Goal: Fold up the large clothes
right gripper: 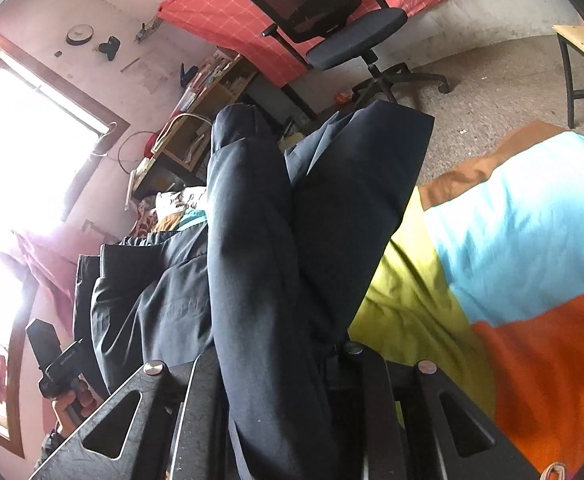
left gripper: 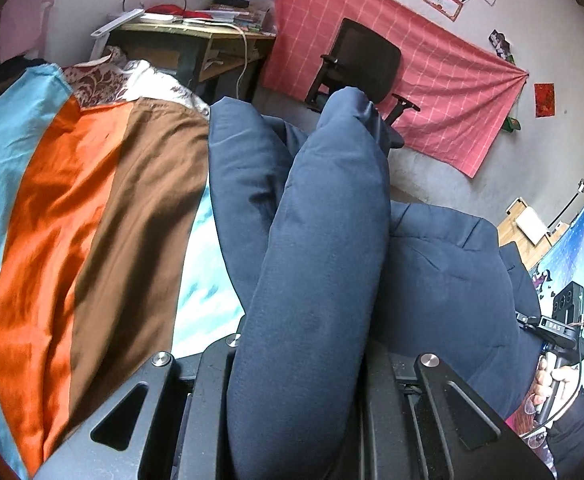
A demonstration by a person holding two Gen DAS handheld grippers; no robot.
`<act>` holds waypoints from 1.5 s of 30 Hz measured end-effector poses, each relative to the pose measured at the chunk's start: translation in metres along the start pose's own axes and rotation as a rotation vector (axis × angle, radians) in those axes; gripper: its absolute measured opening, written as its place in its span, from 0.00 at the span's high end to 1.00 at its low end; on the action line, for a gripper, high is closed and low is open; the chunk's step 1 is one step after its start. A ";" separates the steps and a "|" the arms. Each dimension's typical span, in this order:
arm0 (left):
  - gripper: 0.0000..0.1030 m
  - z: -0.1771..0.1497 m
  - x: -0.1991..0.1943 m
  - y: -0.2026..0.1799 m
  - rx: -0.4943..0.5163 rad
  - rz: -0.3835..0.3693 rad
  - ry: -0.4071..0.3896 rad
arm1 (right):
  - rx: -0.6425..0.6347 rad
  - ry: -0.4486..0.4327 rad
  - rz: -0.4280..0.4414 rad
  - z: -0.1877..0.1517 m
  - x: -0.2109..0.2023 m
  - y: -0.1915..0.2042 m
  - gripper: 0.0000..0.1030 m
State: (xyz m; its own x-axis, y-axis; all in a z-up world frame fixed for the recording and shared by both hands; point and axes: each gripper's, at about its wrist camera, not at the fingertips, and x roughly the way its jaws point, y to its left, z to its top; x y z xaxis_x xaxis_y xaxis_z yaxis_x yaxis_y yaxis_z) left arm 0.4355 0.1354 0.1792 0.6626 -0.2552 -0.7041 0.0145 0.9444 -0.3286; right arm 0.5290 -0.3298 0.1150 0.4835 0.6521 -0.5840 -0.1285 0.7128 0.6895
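one garment in play: dark blue trousers (left gripper: 311, 240), thick soft cloth, bunched into rounded folds, lifted above the striped bedspread (left gripper: 72, 220). your left gripper (left gripper: 303, 392) is clenched on a fat roll of that cloth; your right gripper (right gripper: 288, 380) is likewise clamped on another fold, fabric running up between its two fingers. in the right wrist view what looks like the waistband sags toward the window side, though glare makes that uncertain. two grippers, two hands on handles. bedspread shows blue, orange, brown and yellow-green bands. one black office chair (right gripper: 331, 20) stands on the floor beyond.
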 end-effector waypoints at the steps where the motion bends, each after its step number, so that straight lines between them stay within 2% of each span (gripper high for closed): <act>1: 0.87 -0.003 -0.001 0.001 -0.005 0.002 0.006 | 0.003 0.006 -0.003 -0.003 0.000 0.001 0.83; 7: 0.87 -0.023 0.011 0.011 -0.021 0.015 0.046 | 0.026 0.047 -0.021 -0.023 0.009 -0.005 0.83; 12: 0.87 -0.041 0.035 0.021 -0.028 0.021 0.091 | 0.039 0.073 -0.043 -0.038 0.022 -0.023 0.83; 16: 0.86 -0.047 0.045 0.031 -0.044 0.031 0.096 | 0.066 0.082 -0.053 -0.044 0.032 -0.042 0.83; 20: 0.79 -0.047 0.051 0.034 -0.042 0.066 0.118 | 0.047 0.079 -0.061 -0.047 0.035 -0.050 0.80; 26: 0.58 -0.053 0.062 0.043 -0.107 0.131 0.151 | 0.051 0.082 -0.114 -0.050 0.038 -0.056 0.62; 29: 0.49 -0.055 0.061 0.045 -0.112 0.170 0.151 | 0.065 0.082 -0.149 -0.051 0.037 -0.060 0.47; 31: 0.41 -0.056 0.058 0.043 -0.098 0.210 0.139 | 0.070 0.076 -0.172 -0.053 0.035 -0.062 0.33; 33: 0.35 -0.057 0.054 0.042 -0.101 0.241 0.118 | 0.064 0.069 -0.191 -0.055 0.034 -0.062 0.26; 38: 0.30 -0.058 0.038 0.040 -0.113 0.269 0.046 | 0.032 0.044 -0.239 -0.060 0.025 -0.055 0.22; 45: 0.28 -0.058 0.020 0.015 -0.035 0.287 -0.020 | -0.099 -0.042 -0.324 -0.067 0.009 -0.026 0.14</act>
State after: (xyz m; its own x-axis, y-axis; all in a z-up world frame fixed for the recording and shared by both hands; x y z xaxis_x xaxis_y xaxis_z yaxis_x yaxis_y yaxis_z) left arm 0.4055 0.1326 0.1242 0.6508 0.0261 -0.7588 -0.2013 0.9696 -0.1393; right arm 0.4785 -0.3247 0.0632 0.5478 0.3777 -0.7465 -0.0444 0.9041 0.4249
